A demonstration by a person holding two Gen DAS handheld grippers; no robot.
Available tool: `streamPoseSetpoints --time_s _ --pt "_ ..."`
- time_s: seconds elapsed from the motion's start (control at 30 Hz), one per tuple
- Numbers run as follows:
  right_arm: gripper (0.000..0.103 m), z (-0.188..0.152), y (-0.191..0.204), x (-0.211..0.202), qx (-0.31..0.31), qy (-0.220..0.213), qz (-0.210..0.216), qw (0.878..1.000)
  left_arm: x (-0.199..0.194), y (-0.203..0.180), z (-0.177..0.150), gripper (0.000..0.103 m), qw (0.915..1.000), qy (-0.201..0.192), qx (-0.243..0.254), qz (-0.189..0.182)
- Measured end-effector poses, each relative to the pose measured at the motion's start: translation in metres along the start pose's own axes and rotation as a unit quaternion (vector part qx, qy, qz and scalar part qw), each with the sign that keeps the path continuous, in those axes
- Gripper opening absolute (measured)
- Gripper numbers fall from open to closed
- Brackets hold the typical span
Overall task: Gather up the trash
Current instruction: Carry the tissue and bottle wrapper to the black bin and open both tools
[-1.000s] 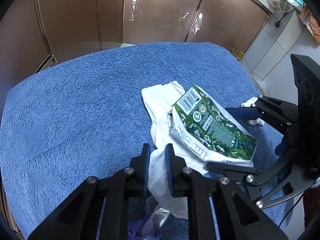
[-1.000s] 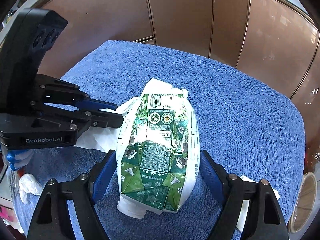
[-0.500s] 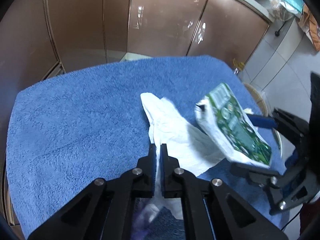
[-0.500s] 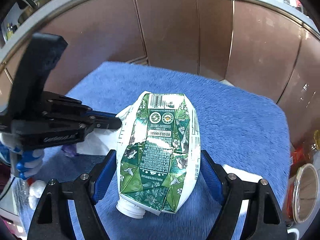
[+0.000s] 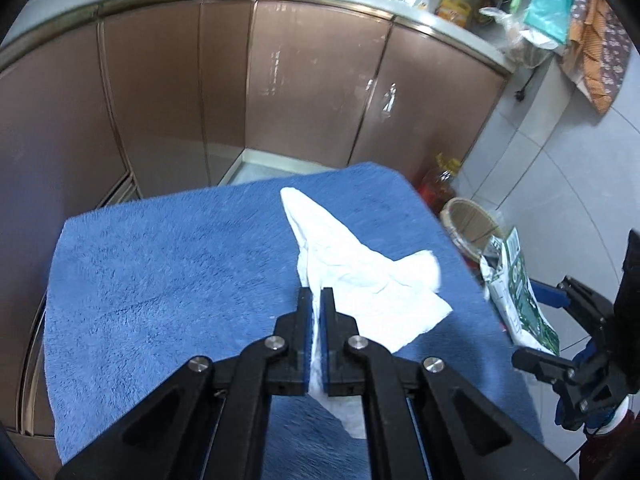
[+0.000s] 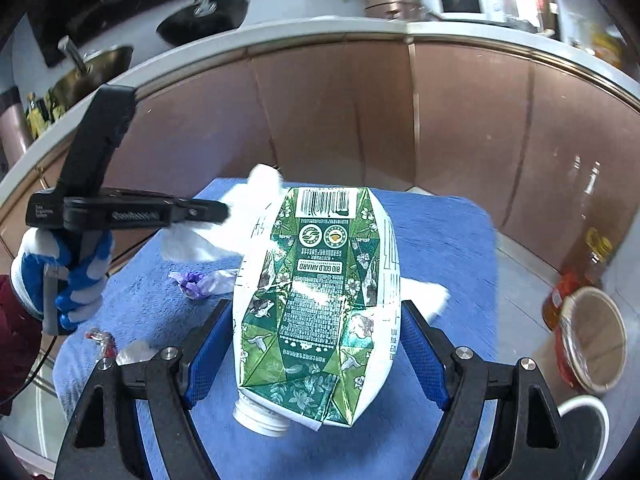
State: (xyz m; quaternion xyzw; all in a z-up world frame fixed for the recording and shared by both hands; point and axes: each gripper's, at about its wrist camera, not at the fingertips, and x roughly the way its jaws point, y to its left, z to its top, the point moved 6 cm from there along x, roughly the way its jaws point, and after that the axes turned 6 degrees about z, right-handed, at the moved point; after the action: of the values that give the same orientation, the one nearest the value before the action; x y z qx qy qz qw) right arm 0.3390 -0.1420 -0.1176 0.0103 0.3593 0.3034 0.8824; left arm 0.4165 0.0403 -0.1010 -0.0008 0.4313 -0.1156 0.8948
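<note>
Both pieces of trash were in hand and off the towel (image 5: 160,280), so the step looked like the carry to a bin. The left gripper (image 5: 316,308) was pinched fully shut on a white tissue (image 5: 360,276), which trailed from the jaws out over the towel's far right part, its tip reaching toward the far edge. The right gripper (image 6: 316,344) stood wide, its blue pads (image 6: 208,344) pressed on both flat sides of a crushed green carton (image 6: 320,296).

In the left view the carton (image 5: 516,292) hung just past the towel's right edge, near a round basket (image 5: 472,224) on the floor. Its long axis ran along the gripper's fingers: barcode end pointing away from the hand, white screw neck (image 6: 260,420) toward the wrist.

The next move probably calls for swinging both loads over the basket, if that is the bin, and opening the jaws above its rim. A purple wrapper (image 6: 196,280) and small scraps (image 6: 120,348) near the towel's left edge remained to be picked up.
</note>
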Motion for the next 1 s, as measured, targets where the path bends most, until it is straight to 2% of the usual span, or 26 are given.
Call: streamPoseSetpoints --time_s 0.23,0.47,0.6,0.7,0.8,1.0 --pt "0.079 -0.037 -0.044 -0.067 0.052 -0.027 -0.061 0.996 -0.027 -0.074 0.004 0.003 0.9986 -0.018 0.036 -0.033" --pt "0.079 -0.079 -0.112 -0.134 0.110 -0.040 -0.137 0.984 -0.013 -0.180 0.004 0.003 0.9918 -0.007 0.089 -0.092" --pt "0.080 -0.114 -0.150 -0.154 0.160 -0.047 -0.162 0.973 0.014 -0.259 -0.010 0.003 0.9834 0.018 0.133 -0.122" --pt "0.080 -0.138 -0.179 -0.162 0.200 -0.050 -0.168 0.964 0.039 -0.303 -0.022 0.003 0.9776 0.038 0.161 -0.130" --pt "0.080 -0.160 -0.209 -0.161 0.245 -0.060 -0.164 0.953 0.072 -0.351 -0.038 0.003 0.9711 0.064 0.193 -0.125" --pt "0.080 -0.188 -0.259 -0.155 0.306 -0.070 -0.164 0.935 0.141 -0.420 -0.068 0.003 0.9584 0.111 0.243 -0.101"
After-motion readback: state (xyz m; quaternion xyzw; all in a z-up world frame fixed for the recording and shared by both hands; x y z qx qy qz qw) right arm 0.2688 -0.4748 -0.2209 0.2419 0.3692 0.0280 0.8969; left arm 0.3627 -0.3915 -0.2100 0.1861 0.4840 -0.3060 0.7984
